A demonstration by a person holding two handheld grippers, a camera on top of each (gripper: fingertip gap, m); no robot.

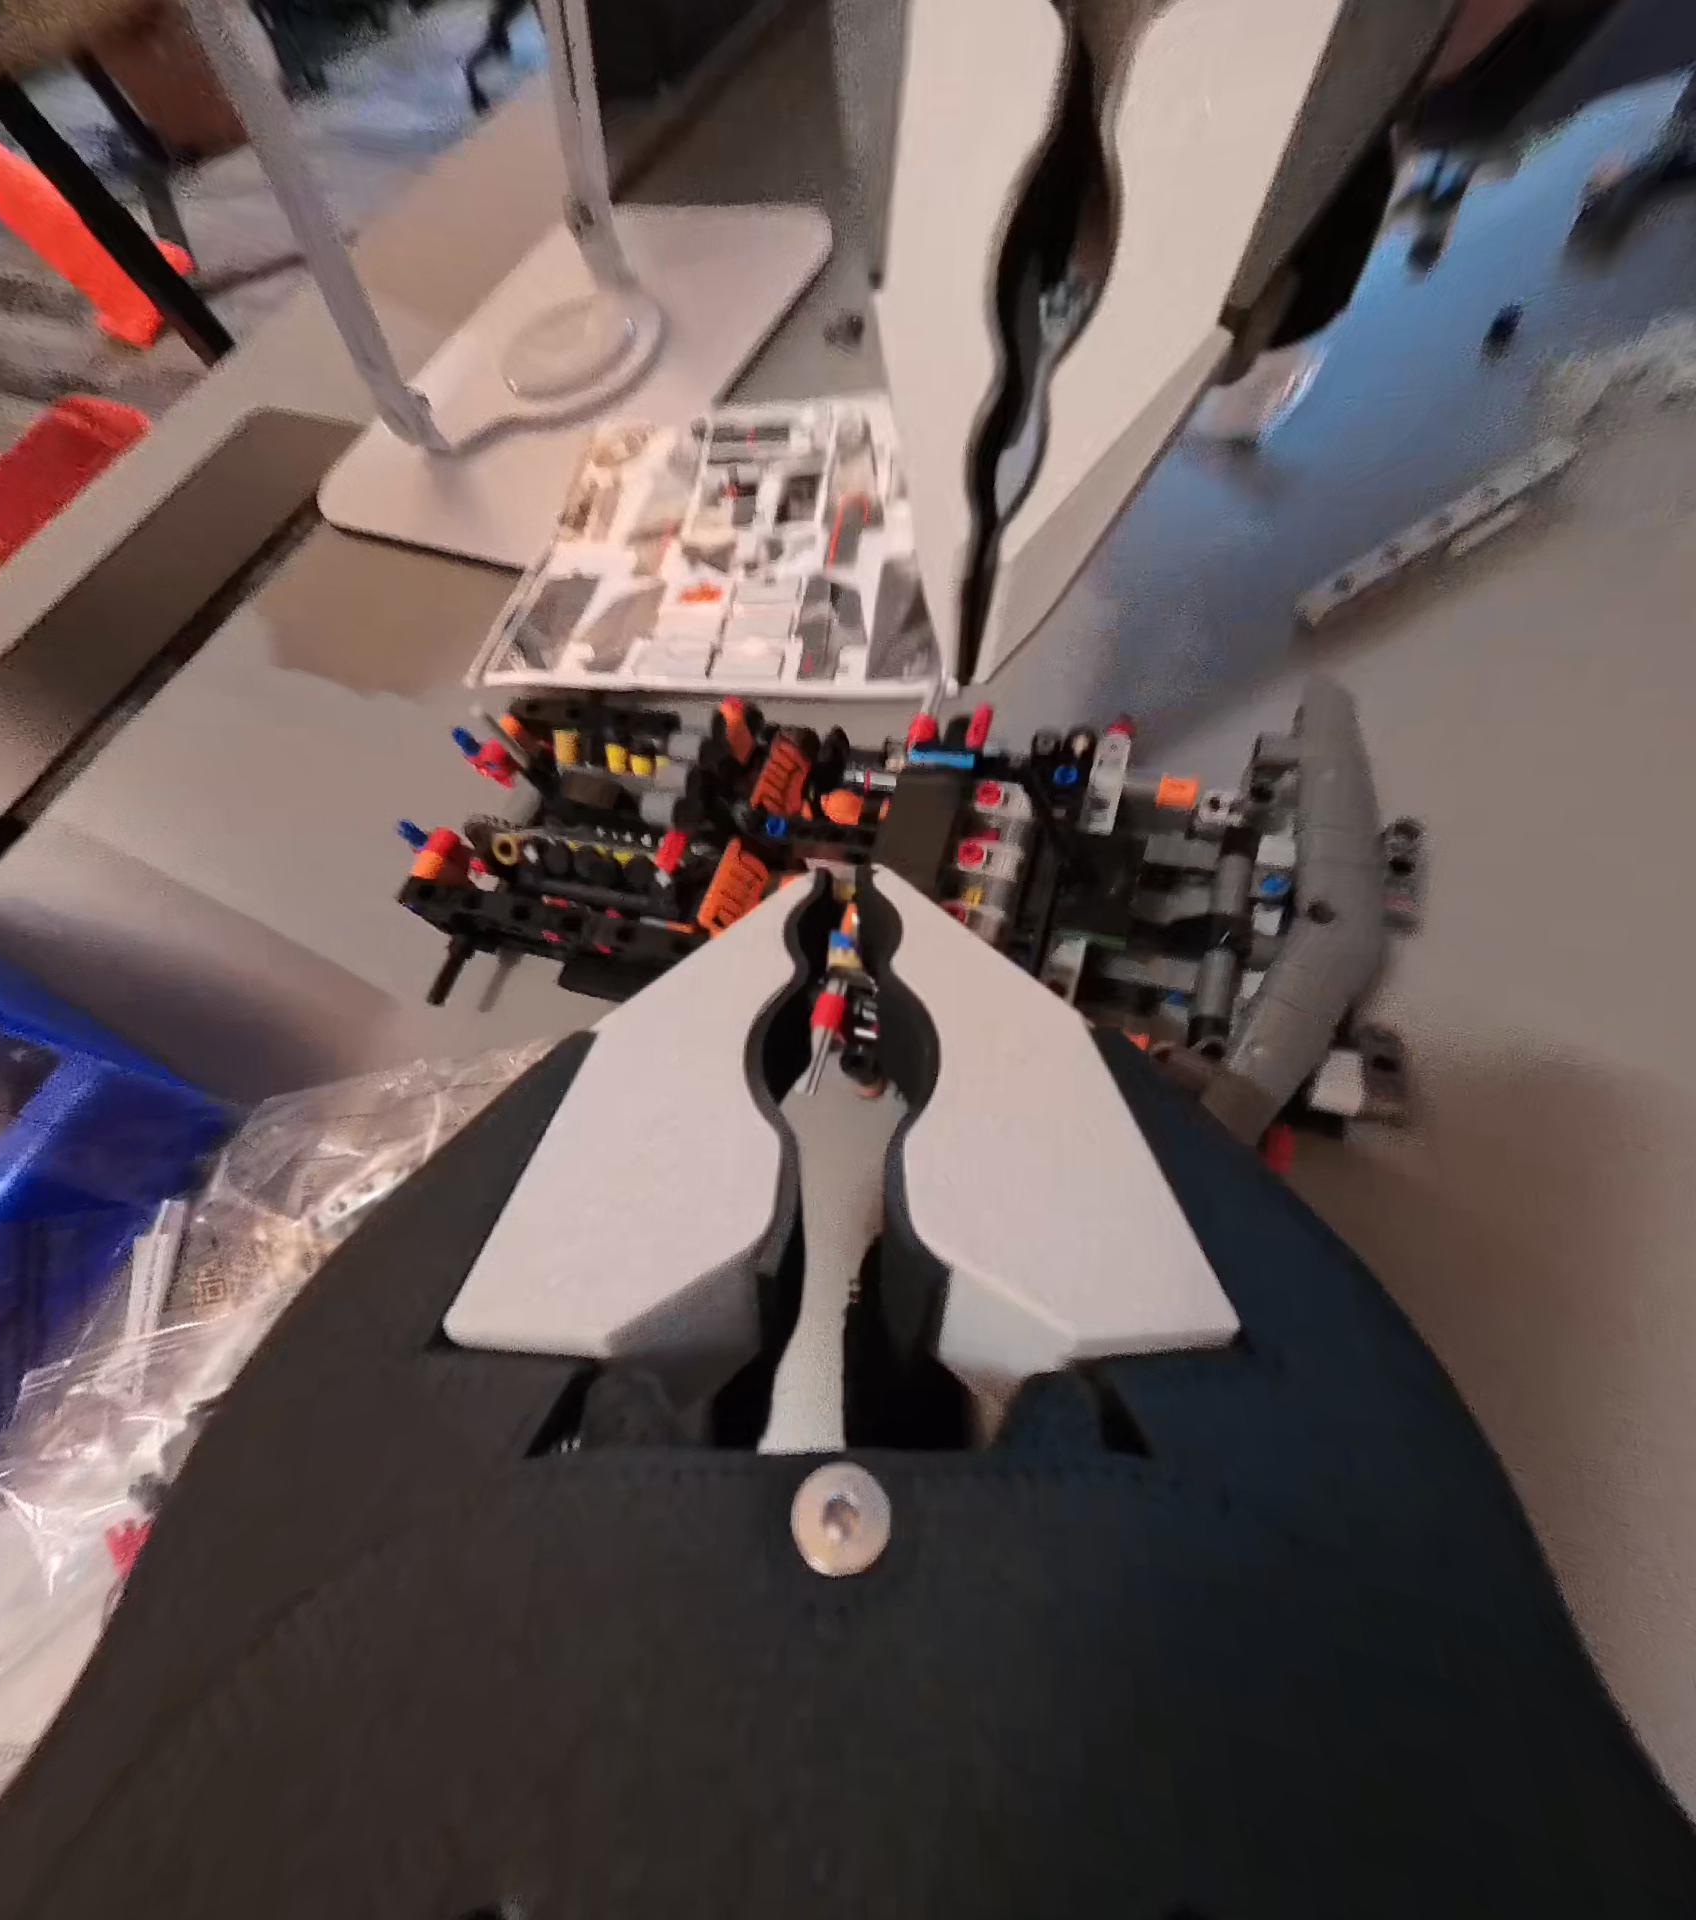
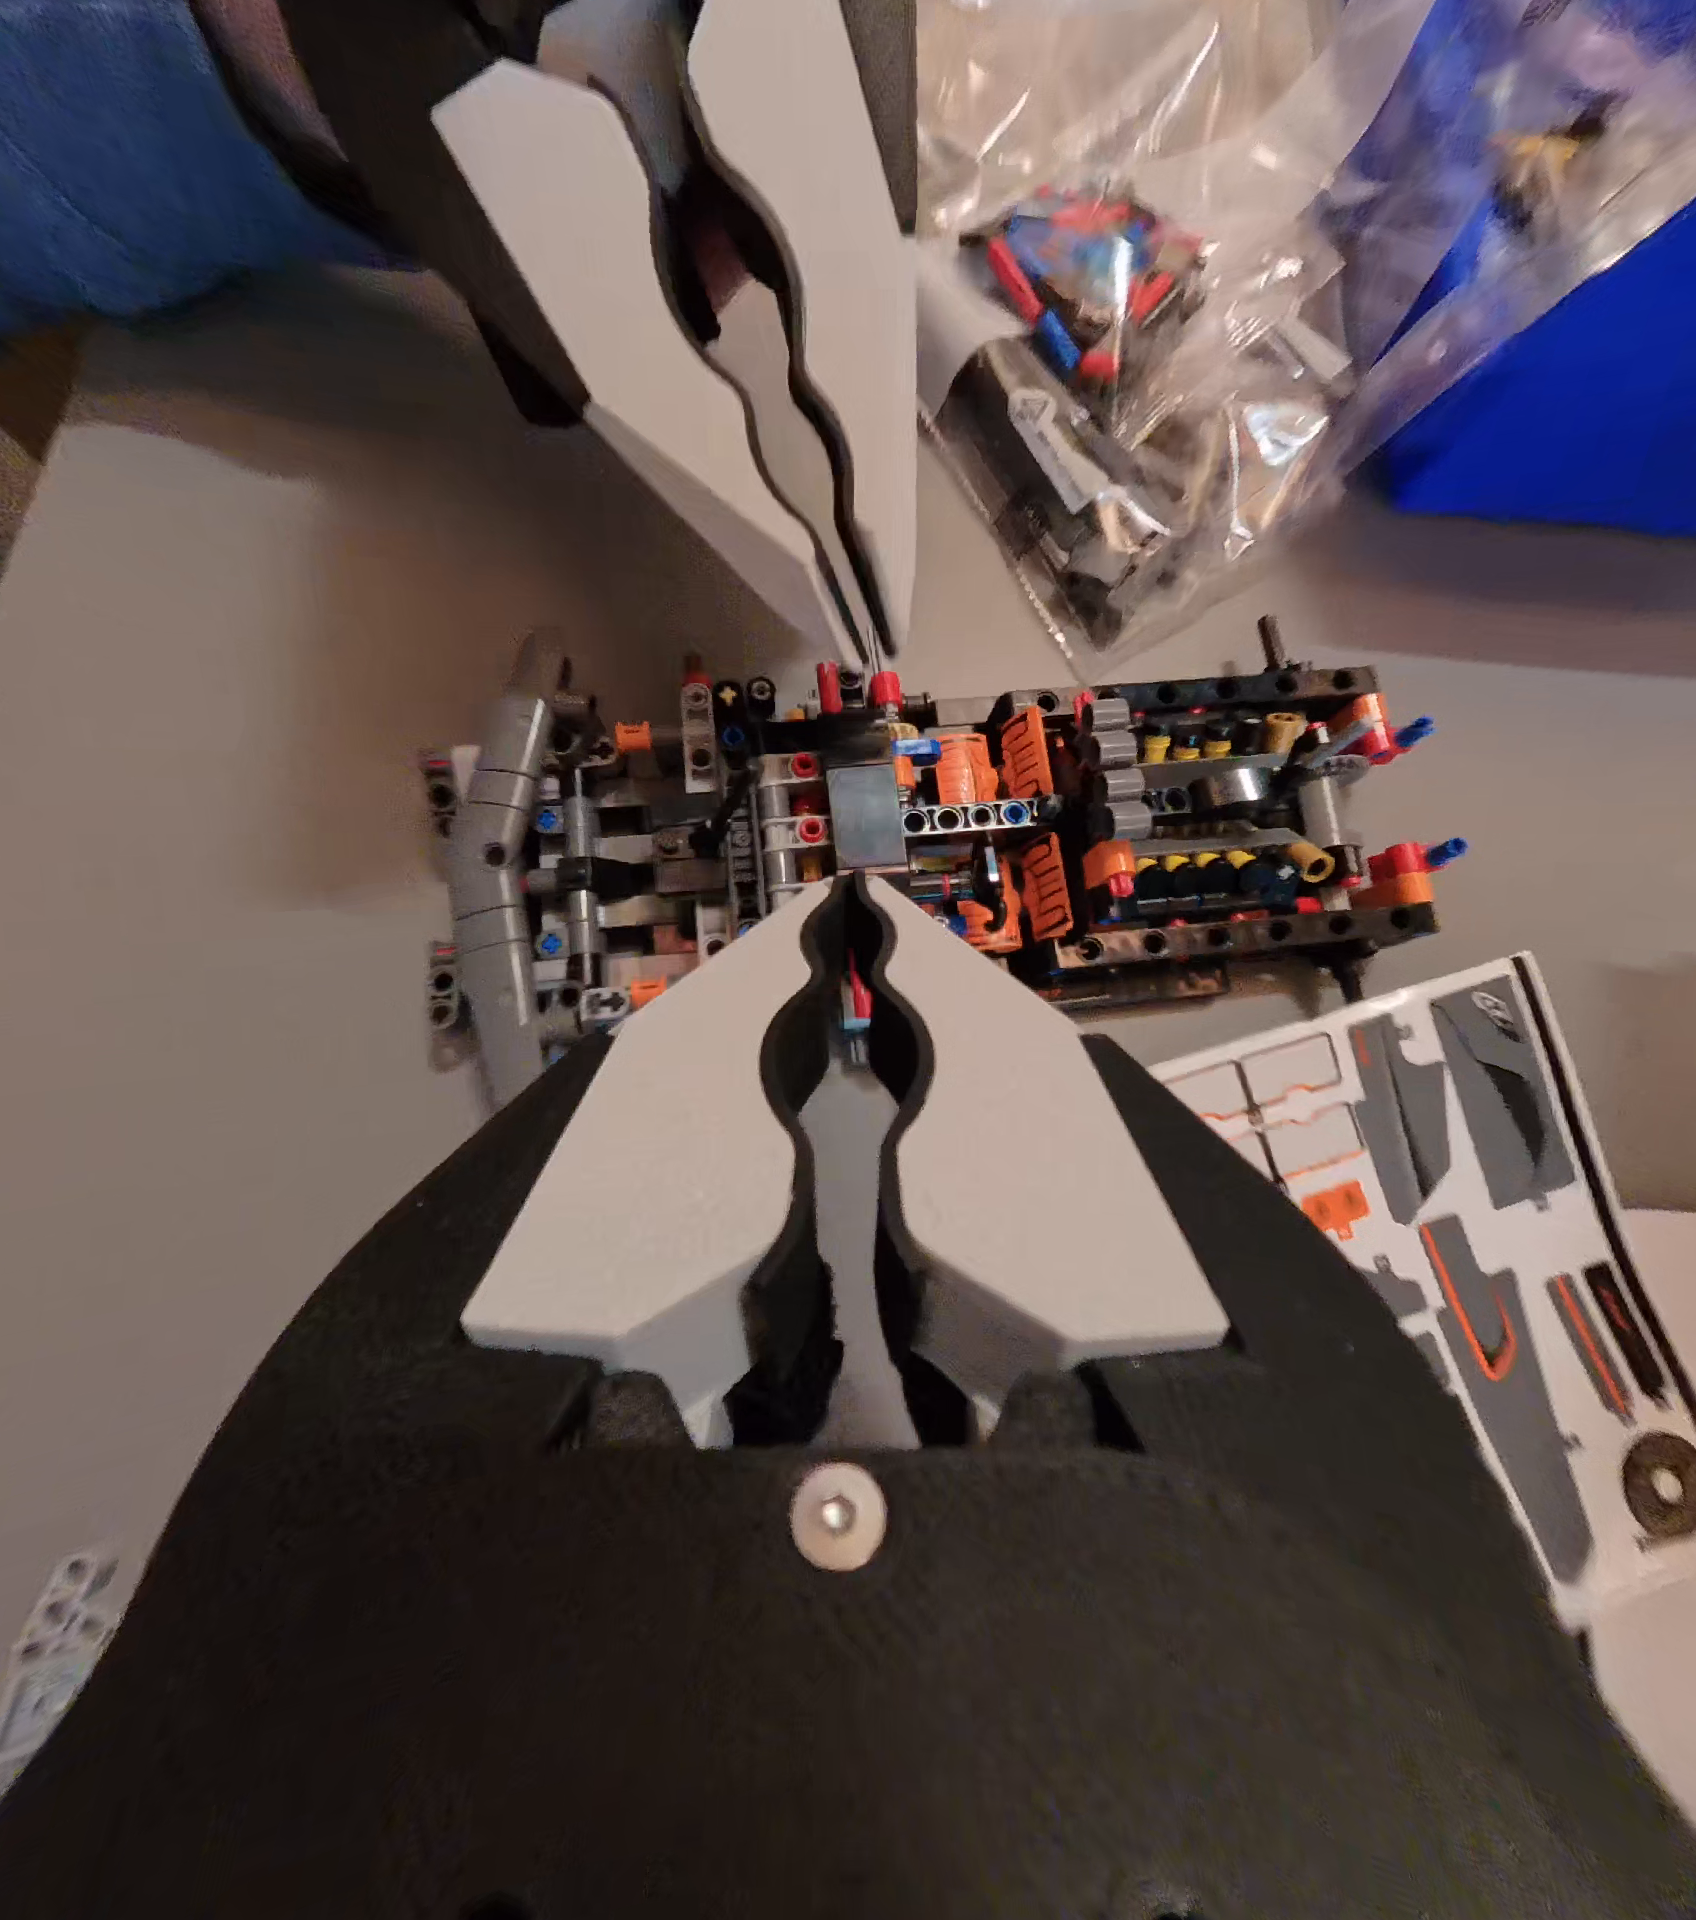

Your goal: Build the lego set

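Lego chassis (image 1: 885, 862), partly built, lying flat at centre of worktop (image 1: 1550, 935). Left hand-held gripper (image 1: 839, 883) pressed together over chassis's near edge, tips nearly meeting; grasp not discernible. Right hand-held gripper (image 2: 849, 883) likewise pressed together at the opposite edge. Sticker sheet (image 2: 1467, 1247) at 4 o'clock in right wrist view; bags of parts (image 2: 1114, 364) at 1 o'clock.

We meet over the lego chassis (image 2: 927, 831) on the table (image 2: 148, 935).

Our right gripper (image 2: 852, 883), tips together, reaches its near edge; our left gripper (image 2: 870, 649) comes down opposite by a red pin (image 2: 883, 686). Sticker sheet (image 2: 1467, 1247) right, parts bags (image 2: 1135, 364) and blue box (image 2: 1633, 395) beyond.
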